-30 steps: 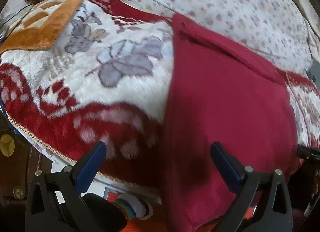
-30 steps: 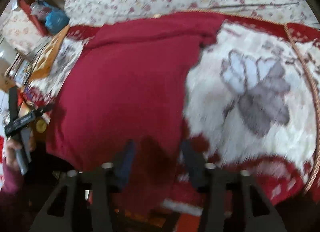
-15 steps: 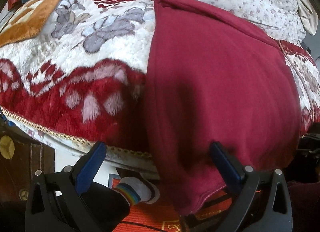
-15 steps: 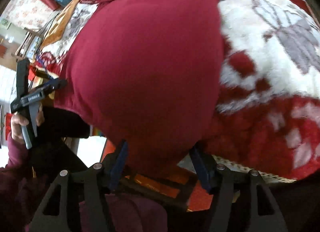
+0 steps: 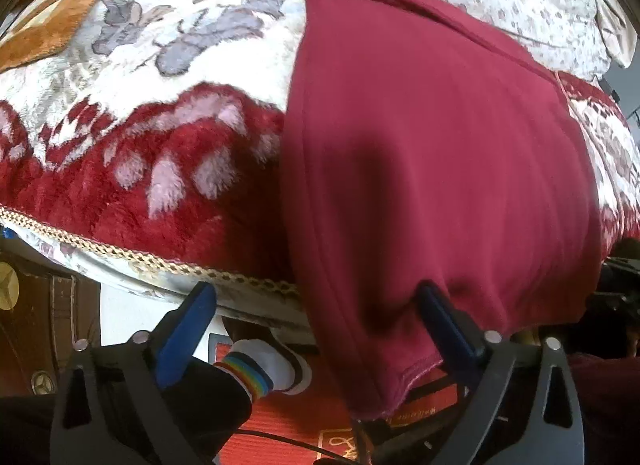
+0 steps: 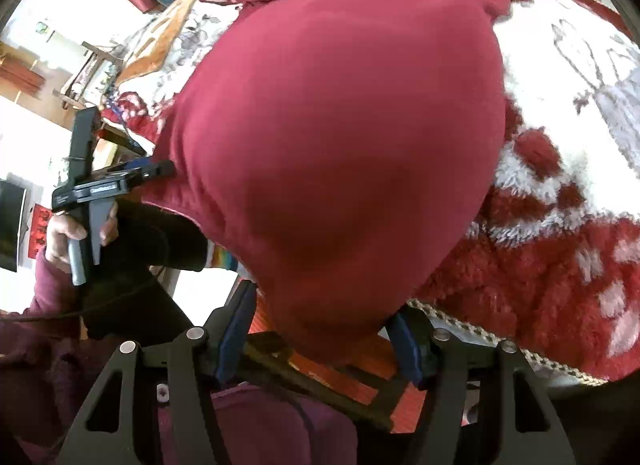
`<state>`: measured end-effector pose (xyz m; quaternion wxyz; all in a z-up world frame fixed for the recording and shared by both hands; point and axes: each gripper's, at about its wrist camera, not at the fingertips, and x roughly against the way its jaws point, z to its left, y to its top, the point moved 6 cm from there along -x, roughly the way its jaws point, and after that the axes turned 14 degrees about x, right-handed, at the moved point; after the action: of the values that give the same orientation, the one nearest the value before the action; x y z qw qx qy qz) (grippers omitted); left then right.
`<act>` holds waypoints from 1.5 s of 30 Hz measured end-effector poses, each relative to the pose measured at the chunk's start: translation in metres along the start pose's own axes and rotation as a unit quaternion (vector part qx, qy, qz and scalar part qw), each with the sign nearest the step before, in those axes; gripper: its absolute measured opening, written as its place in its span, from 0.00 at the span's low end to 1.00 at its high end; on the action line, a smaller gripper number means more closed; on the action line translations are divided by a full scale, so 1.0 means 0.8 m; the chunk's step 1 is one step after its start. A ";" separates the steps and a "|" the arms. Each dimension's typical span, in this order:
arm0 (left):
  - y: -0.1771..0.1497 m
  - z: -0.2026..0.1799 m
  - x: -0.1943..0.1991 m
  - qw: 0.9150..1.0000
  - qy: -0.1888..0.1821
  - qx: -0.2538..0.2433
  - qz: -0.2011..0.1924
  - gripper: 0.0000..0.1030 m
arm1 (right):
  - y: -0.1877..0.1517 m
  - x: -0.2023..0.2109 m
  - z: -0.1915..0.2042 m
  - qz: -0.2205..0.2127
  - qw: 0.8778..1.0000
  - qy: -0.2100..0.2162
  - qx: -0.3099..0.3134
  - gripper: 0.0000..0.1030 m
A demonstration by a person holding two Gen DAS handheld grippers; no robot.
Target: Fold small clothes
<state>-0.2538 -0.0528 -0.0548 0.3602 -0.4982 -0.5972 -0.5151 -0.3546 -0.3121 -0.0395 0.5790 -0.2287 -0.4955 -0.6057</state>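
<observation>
Item: dark red garment [image 5: 432, 153], lying flat on a red-and-white floral blanket [image 5: 160, 105] on a bed, its long axis running from 12 o'clock at the far edge to 6 o'clock, where the near hem hangs over the bed's edge toward the person. Left gripper [image 5: 316, 329]: jaws nearly at their widest, having just begun closing a little; the hem's left corner hangs between them, the right blue finger [image 5: 440, 321] against or just behind the cloth, the left finger [image 5: 188, 325] well clear at 8 o'clock over the floor; no clamp on the cloth is visible. Right gripper [image 6: 320, 337]: jaws partly open, straddling the hem's right corner at 12 o'clock from the fingers; whether the pads press the cloth cannot be told. Both grippers stand about equally near the hem. Judgement: closing on the corners comes first, then the fold carries the hem away toward 12 o'clock along the long axis.
</observation>
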 end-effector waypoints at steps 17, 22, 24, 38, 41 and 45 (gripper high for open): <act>0.029 -0.033 0.059 0.993 -0.117 0.014 0.003 0.07 | 0.052 0.073 0.011 -0.119 0.990 0.079 -0.006 0.14; 0.093 -0.059 0.098 0.988 -0.145 0.015 -0.042 0.07 | 0.100 0.127 -0.017 -0.203 0.975 0.082 -0.037 0.14; 0.127 -0.070 0.108 0.987 -0.144 0.015 -0.066 0.07 | 0.124 0.146 -0.034 -0.231 0.969 0.072 -0.047 0.14; 0.340 -0.117 0.032 0.985 -0.111 0.072 -0.112 0.07 | 0.272 0.141 -0.181 -0.273 0.953 0.013 -0.131 0.14; 0.370 -0.125 -0.001 0.985 -0.111 0.081 -0.104 0.07 | 0.296 0.122 -0.216 -0.265 0.953 0.003 -0.149 0.14; 0.396 -0.135 -0.044 0.986 -0.108 0.087 -0.096 0.07 | 0.311 0.095 -0.264 -0.251 0.951 0.002 -0.183 0.14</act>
<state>0.0522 -0.1741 0.0161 0.2841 -0.4578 -0.7202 -0.4370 -0.0784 -0.4904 0.0229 0.3574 -0.1983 -0.4164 -0.8121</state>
